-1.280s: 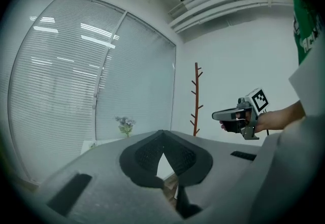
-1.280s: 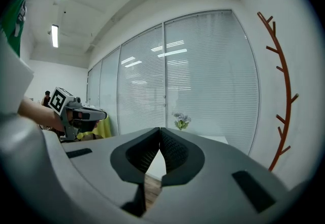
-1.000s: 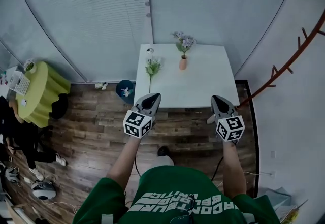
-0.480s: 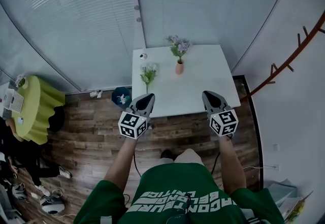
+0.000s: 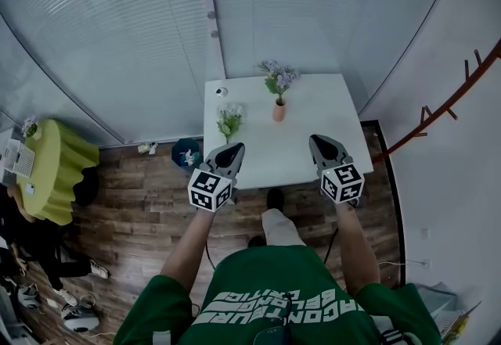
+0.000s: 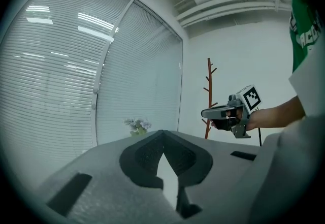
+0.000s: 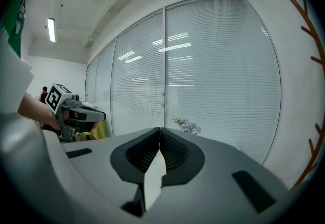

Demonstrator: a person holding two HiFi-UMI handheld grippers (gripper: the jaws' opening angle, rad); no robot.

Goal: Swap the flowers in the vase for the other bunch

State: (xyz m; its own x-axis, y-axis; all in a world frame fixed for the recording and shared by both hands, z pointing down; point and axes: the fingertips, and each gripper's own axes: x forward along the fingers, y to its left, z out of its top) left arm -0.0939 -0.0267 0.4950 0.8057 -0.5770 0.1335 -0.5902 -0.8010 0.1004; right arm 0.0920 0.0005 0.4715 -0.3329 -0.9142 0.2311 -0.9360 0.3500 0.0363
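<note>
1. Flowers [image 5: 277, 77] with purple heads and green leaves stand upright in a small pink vase [image 5: 279, 111], near the back middle of the white table [image 5: 329, 113].
2. The other bunch [image 5: 229, 120], pale blooms on a long green stem, lies flat left of the vase, apart from it.
3. Your left gripper [image 5: 234, 148] and right gripper [image 5: 318, 141] hover at the table's near edge, well apart. The jaws of all 2 are pressed together on nothing.
4. Bare white top stretches between your tips and the vase.
5. The table's far edge meets the blinds [image 5: 141, 30]. Its right edge sits near a wall and a brown coat rack [image 5: 446, 105]. Wood floor [image 5: 133, 179] lies to the left.
</note>
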